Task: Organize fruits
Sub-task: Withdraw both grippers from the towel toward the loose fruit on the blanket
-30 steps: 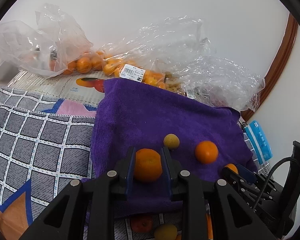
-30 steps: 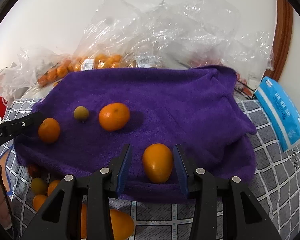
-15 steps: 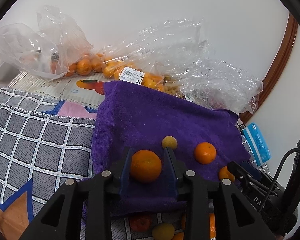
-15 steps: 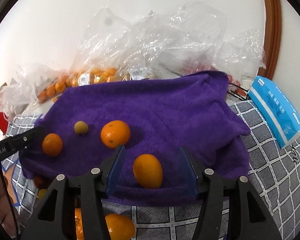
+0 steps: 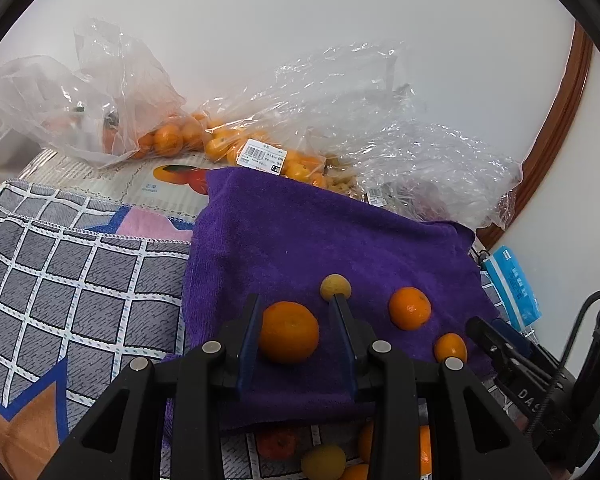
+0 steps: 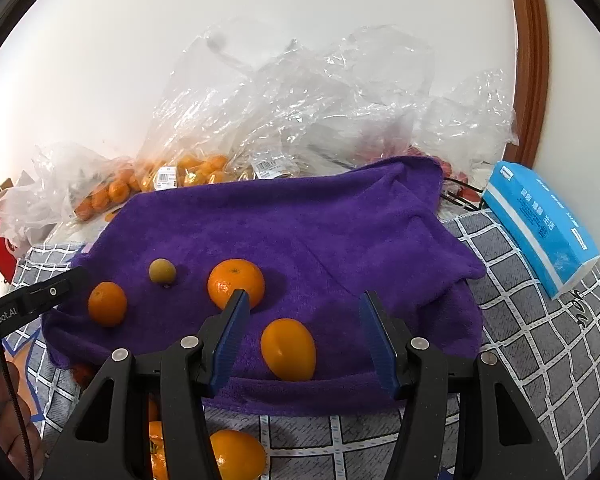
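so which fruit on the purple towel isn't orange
The small round yellow-green fruit, sitting toward the back of the purple towel between two mandarins. It is dull and the smallest there; the other three on the towel are bright orange.

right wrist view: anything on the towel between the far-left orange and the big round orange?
Yes. In the right wrist view a small yellowish-green fruit lies on the purple towel between the leftmost orange and the big round orange, slightly farther back, touching neither.
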Demonstrator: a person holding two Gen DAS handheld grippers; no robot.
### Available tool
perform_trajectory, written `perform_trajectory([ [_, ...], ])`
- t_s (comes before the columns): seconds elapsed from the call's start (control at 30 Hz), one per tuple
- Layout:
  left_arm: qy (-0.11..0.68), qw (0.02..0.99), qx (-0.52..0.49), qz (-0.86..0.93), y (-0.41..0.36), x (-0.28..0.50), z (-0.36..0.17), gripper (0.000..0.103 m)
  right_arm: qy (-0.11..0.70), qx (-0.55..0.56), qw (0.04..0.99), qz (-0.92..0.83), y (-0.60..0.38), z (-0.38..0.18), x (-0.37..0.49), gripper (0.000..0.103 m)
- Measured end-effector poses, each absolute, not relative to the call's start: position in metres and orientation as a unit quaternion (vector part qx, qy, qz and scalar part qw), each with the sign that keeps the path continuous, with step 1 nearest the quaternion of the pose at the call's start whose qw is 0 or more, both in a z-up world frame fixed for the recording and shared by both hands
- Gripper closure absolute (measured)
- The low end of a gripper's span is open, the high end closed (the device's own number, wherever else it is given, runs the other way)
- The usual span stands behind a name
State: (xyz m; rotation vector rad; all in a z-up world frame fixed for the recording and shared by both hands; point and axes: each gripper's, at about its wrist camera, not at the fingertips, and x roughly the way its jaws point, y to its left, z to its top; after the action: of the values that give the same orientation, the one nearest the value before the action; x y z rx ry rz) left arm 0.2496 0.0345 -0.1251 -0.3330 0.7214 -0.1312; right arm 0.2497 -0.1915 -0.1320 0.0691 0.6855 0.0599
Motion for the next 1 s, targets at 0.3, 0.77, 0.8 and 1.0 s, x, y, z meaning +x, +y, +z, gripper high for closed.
perform_trajectory([
  [0.3,0.346,0.923,-0.155,-0.061,0.033,0.245,-0.12,0.071,0.333,0.029,0.942,0.02,-0.192,-0.113,0.235,0.046],
  [0.77,0.315,0.939,-0.117,-0.08,0.034,0.195,-0.088,0.067,0.338,0.012,0.941,0.018,-0.195,-0.096,0.18,0.046],
  [0.8,0.319,0.937,-0.116,-0.081,0.036,0.191,-0.09,0.067,0.34,0.015,0.94,0.02,-0.194,-0.097,0.178,0.046],
  [1.0,0.344,0.931,-0.092,-0.078,0.053,0.168,-0.1,0.067,0.346,0.024,0.938,0.029,-0.188,-0.098,0.164,0.046],
])
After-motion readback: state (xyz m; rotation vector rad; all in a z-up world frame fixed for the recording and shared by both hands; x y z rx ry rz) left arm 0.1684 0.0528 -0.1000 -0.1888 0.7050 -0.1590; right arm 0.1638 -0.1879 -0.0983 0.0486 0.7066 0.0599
